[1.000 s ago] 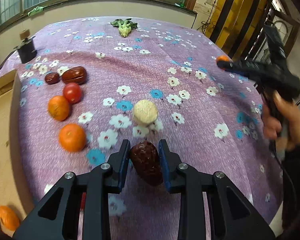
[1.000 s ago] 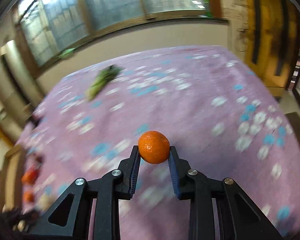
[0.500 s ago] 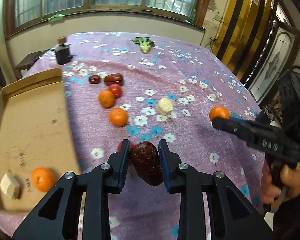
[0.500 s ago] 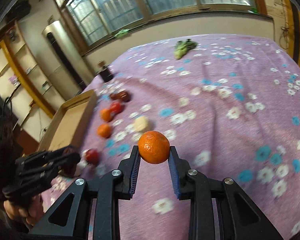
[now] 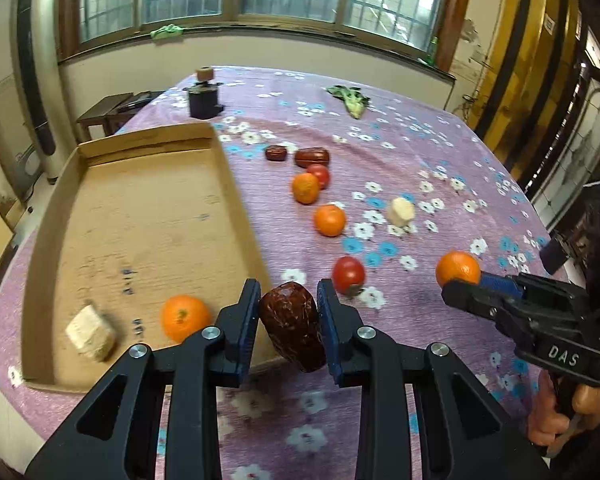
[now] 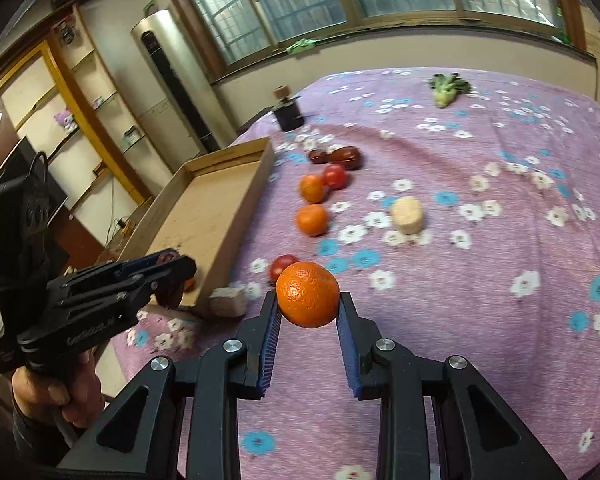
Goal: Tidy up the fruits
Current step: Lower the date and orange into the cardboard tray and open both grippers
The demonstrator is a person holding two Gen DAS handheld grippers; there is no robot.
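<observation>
My left gripper (image 5: 288,312) is shut on a dark red date (image 5: 294,326) and holds it above the near right edge of the cardboard tray (image 5: 228,168). The tray holds an orange (image 5: 184,317) and a pale block (image 5: 90,334). My right gripper (image 6: 309,312) is shut on an orange (image 6: 308,294), above the purple floral cloth (image 6: 500,240); it also shows in the left wrist view (image 5: 460,280). On the cloth lie two oranges (image 5: 330,220), two tomatoes (image 5: 348,274), two dates (image 5: 311,157) and a pale block (image 5: 400,211).
A dark jar with a cork (image 5: 203,98) stands at the back left beyond the tray. A green vegetable (image 5: 352,98) lies at the back. Another pale block (image 6: 228,302) lies against the tray's outer near corner. The table edge is close on the right.
Both grippers have pulled back toward the tray side, each still holding its fruit. The left gripper now hangs over the tray's near right edge; the right gripper has come closer beside it.
</observation>
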